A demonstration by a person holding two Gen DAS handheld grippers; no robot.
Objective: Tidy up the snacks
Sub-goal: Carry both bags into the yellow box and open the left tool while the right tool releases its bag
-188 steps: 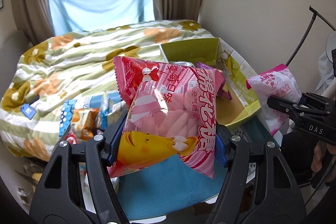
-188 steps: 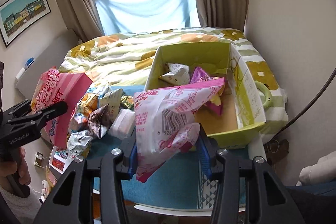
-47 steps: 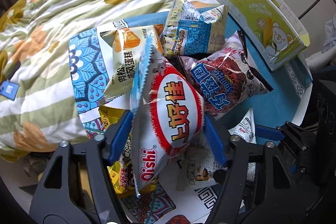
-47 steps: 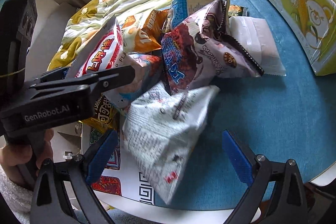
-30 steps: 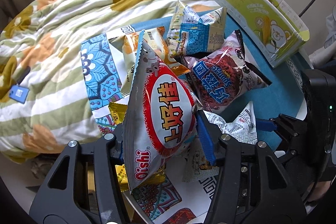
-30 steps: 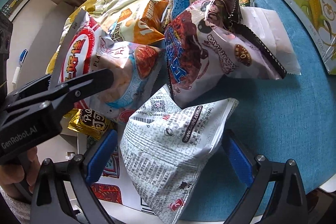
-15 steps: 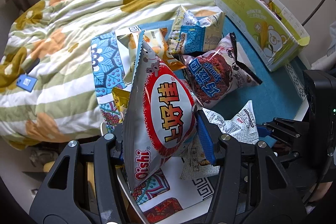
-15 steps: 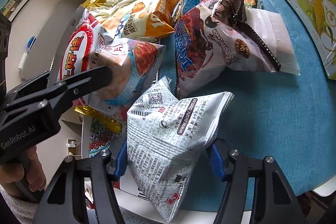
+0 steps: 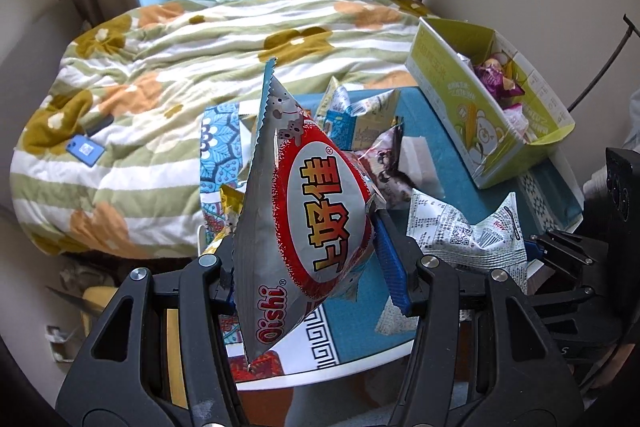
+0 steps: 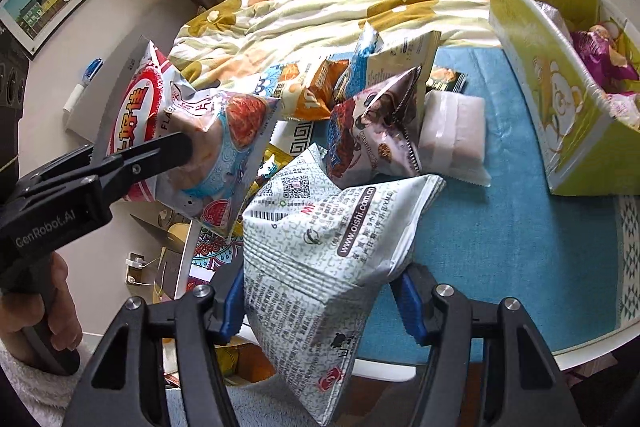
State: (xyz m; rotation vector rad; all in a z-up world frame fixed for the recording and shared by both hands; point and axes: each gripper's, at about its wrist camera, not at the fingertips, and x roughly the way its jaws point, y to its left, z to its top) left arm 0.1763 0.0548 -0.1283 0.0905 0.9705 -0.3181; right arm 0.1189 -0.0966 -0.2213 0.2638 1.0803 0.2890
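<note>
My left gripper [image 9: 308, 267] is shut on a red-and-silver Oishi bag [image 9: 316, 211] and holds it above the table's near left edge; it also shows in the right wrist view [image 10: 192, 131]. My right gripper [image 10: 320, 303] is shut on a white-and-grey Oishi bag [image 10: 320, 239], lifted off the blue tablecloth [image 10: 520, 227]; the bag also shows in the left wrist view [image 9: 464, 231]. A green cardboard box [image 9: 472, 107] with several snacks inside stands at the table's far right; it also shows in the right wrist view [image 10: 552, 75].
Loose snacks lie on the table: a dark chocolate bag [image 10: 376, 131], a blue-and-white bag [image 10: 392, 55], an orange bag [image 10: 312, 87] and a white packet [image 10: 452, 135]. A floral duvet [image 9: 180, 67] covers the bed behind. The table's front edge [image 9: 360, 363] is close.
Both grippers have risen and pulled back from the pile, each with its bag. The green box's inside has come into view.
</note>
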